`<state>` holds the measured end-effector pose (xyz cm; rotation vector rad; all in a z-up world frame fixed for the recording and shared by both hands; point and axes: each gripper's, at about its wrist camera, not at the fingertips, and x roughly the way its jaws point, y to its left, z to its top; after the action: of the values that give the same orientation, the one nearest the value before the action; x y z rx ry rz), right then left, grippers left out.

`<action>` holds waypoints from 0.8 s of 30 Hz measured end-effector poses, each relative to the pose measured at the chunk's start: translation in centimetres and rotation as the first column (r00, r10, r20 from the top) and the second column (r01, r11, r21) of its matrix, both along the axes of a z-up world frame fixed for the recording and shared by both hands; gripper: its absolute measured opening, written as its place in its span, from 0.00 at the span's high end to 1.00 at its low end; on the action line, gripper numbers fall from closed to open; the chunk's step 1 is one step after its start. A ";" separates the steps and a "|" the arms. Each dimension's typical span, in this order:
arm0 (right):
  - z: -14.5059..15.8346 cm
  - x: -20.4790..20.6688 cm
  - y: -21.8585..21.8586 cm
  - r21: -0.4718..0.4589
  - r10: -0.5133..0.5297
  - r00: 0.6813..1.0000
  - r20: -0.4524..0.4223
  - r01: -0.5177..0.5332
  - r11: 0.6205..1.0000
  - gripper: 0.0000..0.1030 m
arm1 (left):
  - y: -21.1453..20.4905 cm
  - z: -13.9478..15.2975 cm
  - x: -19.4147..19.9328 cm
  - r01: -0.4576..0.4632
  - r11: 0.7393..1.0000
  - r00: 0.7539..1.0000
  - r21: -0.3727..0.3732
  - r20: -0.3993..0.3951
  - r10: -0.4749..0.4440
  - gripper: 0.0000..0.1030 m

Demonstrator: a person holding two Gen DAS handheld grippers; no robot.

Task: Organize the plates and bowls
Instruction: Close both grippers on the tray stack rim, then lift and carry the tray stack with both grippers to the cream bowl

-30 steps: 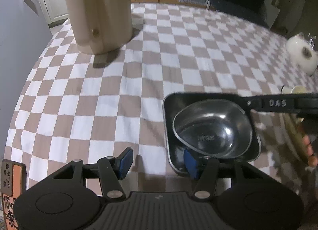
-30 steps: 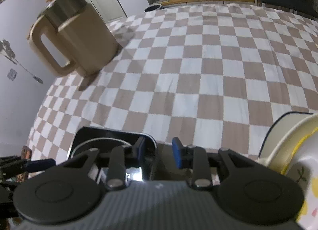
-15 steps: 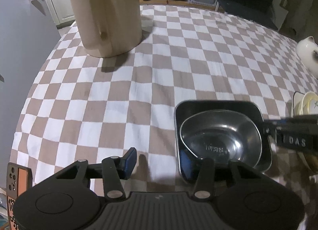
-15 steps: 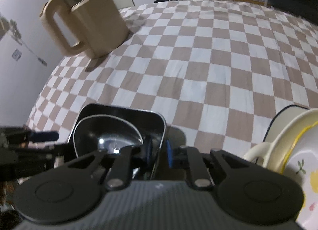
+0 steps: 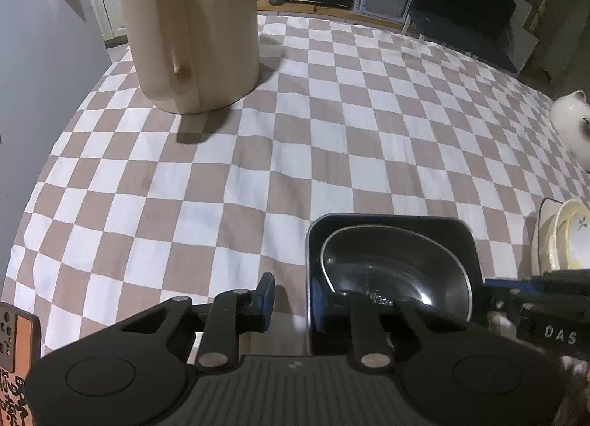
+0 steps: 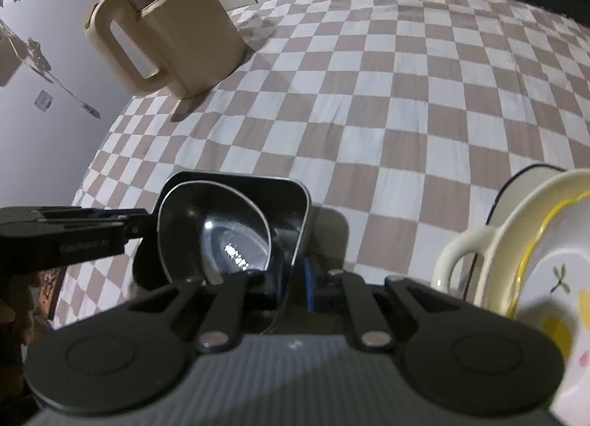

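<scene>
Fingers [image 6: 309, 287] pinch one tray [image 6: 300, 219] holding one bowl [image 6: 206, 227].

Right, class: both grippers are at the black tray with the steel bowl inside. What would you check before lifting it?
1. Right gripper, jaws just closing, pinches the black tray wall: ok.
2. Left gripper, jaws just closing, straddles the opposite wall, but a gap shows beside its outer pad: not ok.
3. Steel bowl sits inside the tray: ok.
4. Bowl lies level: cannot tell.
5. Plate stack stands apart from the tray: ok.
6. Beige kettle is well away: ok.
</scene>
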<state>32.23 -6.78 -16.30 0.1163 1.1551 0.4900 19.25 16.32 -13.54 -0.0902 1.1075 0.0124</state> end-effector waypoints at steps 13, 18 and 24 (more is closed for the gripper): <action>-0.4 -0.1 -0.6 0.045 -0.042 0.999 -0.032 0.043 0.998 0.89 | 0.2 -0.3 0.1 0.007 0.998 1.000 -0.068 -0.028 -0.009 0.93; -0.5 0.0 -0.9 0.059 -0.055 0.998 -0.038 0.057 0.997 0.90 | 0.9 -0.4 -0.2 -0.016 0.993 0.999 -0.120 -0.035 0.012 0.93; 0.0 -0.1 -1.2 0.058 -0.058 0.998 -0.023 0.060 0.997 0.90 | 0.9 0.7 -0.9 -0.009 0.989 1.000 -0.151 0.009 0.010 0.93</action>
<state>32.09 -7.93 -16.30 0.2064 1.1554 0.4714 18.35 17.21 -12.81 -0.2310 1.0969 -0.0634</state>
